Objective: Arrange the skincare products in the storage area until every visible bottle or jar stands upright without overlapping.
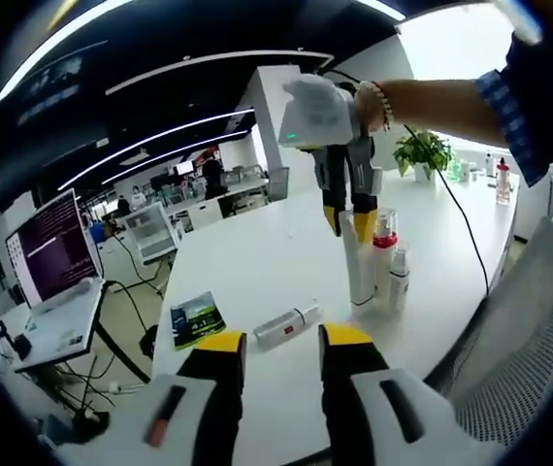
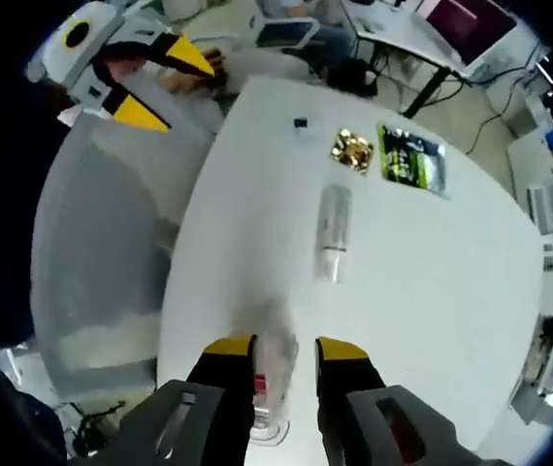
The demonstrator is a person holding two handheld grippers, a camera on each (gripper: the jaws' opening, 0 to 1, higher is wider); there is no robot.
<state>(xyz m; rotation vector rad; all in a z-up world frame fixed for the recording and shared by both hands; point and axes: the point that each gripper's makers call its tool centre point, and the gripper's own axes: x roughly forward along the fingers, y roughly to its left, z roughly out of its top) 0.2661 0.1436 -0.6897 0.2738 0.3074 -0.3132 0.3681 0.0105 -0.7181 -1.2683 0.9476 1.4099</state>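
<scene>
A tall white bottle [image 1: 359, 272] stands upright on the white table [image 1: 257, 252], with a red-capped bottle [image 1: 385, 241] and a small white bottle [image 1: 399, 278] upright beside it. My right gripper [image 1: 347, 223], held by a hand, hangs straight over the tall bottle, tips level with its top. From above, the tall bottle [image 2: 276, 374] sits between the right gripper's [image 2: 286, 349] spread jaws, with a gap on one side. A clear bottle [image 1: 286, 326] [image 2: 333, 233] lies on its side mid-table. My left gripper [image 1: 283, 340] is open and holds nothing, low at the table's near edge.
A green packet [image 1: 196, 318] [image 2: 412, 155] lies near the lying bottle, with a gold item [image 2: 351, 149] and a small dark item [image 2: 301, 123]. A grey mesh chair [image 2: 112, 243] stands at the table's edge. A cable [image 1: 461, 209] crosses the far table near a plant [image 1: 422, 150].
</scene>
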